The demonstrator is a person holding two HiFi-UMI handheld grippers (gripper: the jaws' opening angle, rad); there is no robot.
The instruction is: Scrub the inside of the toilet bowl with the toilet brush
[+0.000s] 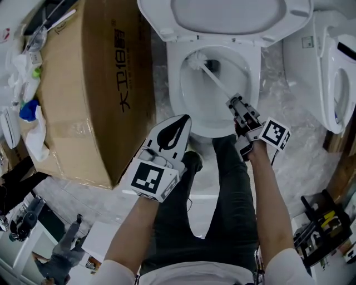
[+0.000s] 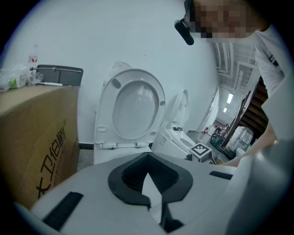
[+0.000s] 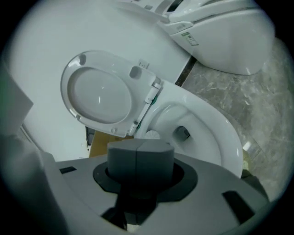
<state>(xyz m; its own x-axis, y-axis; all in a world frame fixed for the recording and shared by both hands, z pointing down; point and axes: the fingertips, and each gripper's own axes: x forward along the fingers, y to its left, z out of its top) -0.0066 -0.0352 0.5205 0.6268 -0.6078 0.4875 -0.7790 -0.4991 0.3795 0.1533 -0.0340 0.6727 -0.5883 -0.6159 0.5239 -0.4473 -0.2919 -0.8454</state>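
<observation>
The white toilet bowl (image 1: 177,94) stands open at the top centre of the head view, its lid (image 1: 222,14) raised. A toilet brush is inside it: the white brush head (image 1: 196,60) rests against the far inner wall near the drain, and the thin handle (image 1: 218,83) slants back to my right gripper (image 1: 233,102), which is shut on it over the bowl's near right rim. In the right gripper view the brush head (image 3: 151,135) peeks above the shut grey pads (image 3: 124,158). My left gripper (image 1: 185,119) hovers by the bowl's near left rim, shut and holding nothing.
A big cardboard box (image 1: 94,83) stands tight against the toilet's left side. A second white toilet (image 1: 334,72) sits to the right. The person's dark-trousered legs (image 1: 222,211) are in front of the bowl. Tools (image 1: 320,222) lie at the lower right, clutter (image 1: 28,111) at the left.
</observation>
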